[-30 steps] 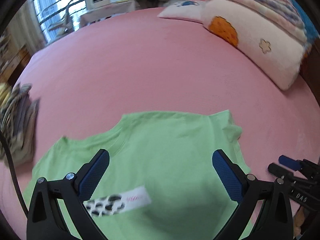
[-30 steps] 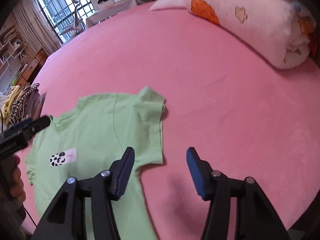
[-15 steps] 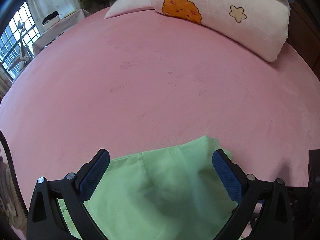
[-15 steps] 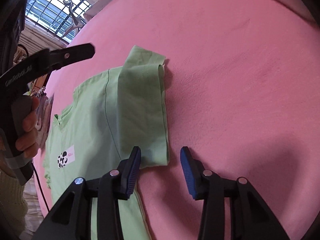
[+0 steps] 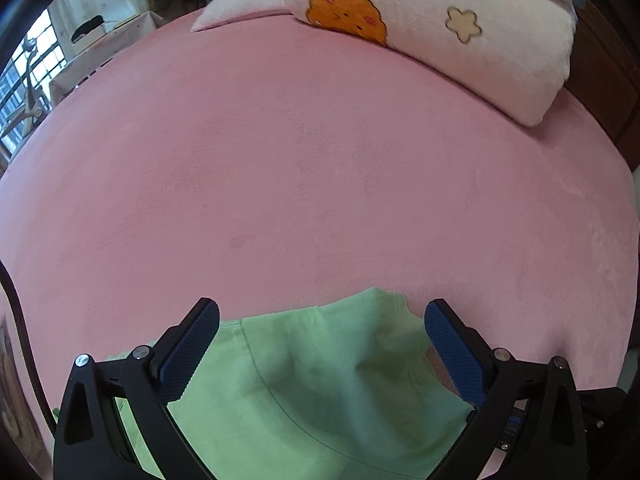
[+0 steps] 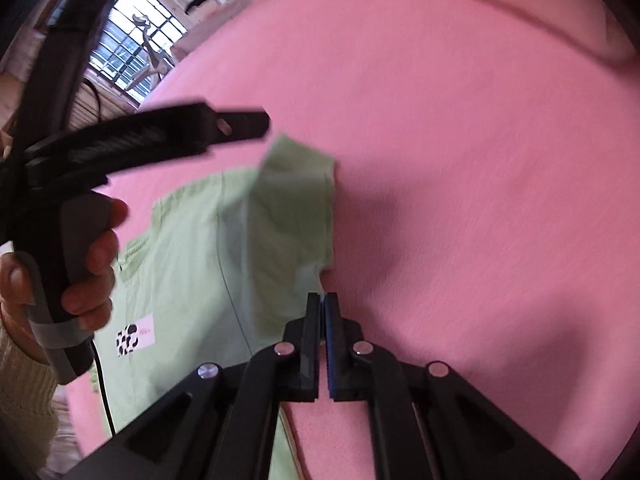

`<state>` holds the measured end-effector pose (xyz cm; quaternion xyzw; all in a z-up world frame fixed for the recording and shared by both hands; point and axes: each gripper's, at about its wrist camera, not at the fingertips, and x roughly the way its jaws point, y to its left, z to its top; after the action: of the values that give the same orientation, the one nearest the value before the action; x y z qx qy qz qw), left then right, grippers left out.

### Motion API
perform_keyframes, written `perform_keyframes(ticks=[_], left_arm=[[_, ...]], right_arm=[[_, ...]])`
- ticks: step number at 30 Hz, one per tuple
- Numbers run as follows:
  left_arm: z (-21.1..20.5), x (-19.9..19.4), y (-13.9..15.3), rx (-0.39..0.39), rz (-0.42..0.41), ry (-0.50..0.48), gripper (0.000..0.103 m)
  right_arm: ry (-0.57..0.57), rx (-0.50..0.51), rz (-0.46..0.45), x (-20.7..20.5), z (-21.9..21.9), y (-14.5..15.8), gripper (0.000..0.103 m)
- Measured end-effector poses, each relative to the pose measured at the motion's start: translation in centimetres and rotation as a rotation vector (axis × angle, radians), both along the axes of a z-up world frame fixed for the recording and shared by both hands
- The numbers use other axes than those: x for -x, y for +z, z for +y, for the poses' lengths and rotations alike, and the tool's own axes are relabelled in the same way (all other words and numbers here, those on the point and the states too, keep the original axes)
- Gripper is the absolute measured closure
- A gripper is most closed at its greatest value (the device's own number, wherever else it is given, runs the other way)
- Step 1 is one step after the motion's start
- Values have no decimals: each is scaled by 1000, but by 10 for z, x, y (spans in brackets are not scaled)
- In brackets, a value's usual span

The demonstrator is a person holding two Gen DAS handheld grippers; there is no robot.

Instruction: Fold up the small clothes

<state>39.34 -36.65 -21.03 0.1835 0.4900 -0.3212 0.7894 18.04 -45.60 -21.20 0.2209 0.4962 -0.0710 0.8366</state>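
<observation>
A small light green T-shirt (image 6: 208, 264) lies on the pink bed, with a white label with black spots (image 6: 134, 336) on its front. Its right sleeve (image 6: 296, 200) lies folded over. My right gripper (image 6: 322, 300) is shut on the shirt's edge just below that sleeve. My left gripper (image 5: 320, 332) is open, with the sleeve and shoulder of the shirt (image 5: 320, 380) between its blue pads (image 5: 188, 356). In the right wrist view the left gripper (image 6: 240, 120) hovers above the shirt's upper edge, held by a hand (image 6: 92, 264).
The pink bed cover (image 5: 320, 160) stretches ahead. A rolled white blanket with an orange cartoon print (image 5: 440, 28) and a pillow (image 5: 240, 4) lie at the far end. A window (image 6: 132, 52) is at the far left.
My right gripper has moved in and shut on the shirt's edge below the sleeve. My left gripper has stayed open over the sleeve, shifting slightly forward.
</observation>
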Motion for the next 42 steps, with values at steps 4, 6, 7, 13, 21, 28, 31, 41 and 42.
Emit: perform_keyframes(ticks=[4,6,7,13,21,28,31,41,42], left_arm=[[36,-6,24,72,-27,91,1],[63,-12,35,99,-36,151,1],[78,-14,39,113,-39,178,1],[172,-23,46,105,-53,310,1],[245,-14,9,45,22,395,1],[243,65,-3,124,65,312,1],[224,97,-13,130,85,258,1],[190,132,-40,166,167,310,1],[189,132,-41,165,165,321,1]], right_arm=[[67,109,-78,-14,37,36,102],[134,162,-115,-26,67,51,102],[175,184,-128,-31,85,55,102],[564,339,-130,-43,207,43,102],[643,390,-41,-14,241,11,66],[366,293,-29,-12,133,38,50],[299,234,12,-12,91,30,50],[351,189,93,-15,66,-18,51],[366,203,97,-17,69,-23,56]])
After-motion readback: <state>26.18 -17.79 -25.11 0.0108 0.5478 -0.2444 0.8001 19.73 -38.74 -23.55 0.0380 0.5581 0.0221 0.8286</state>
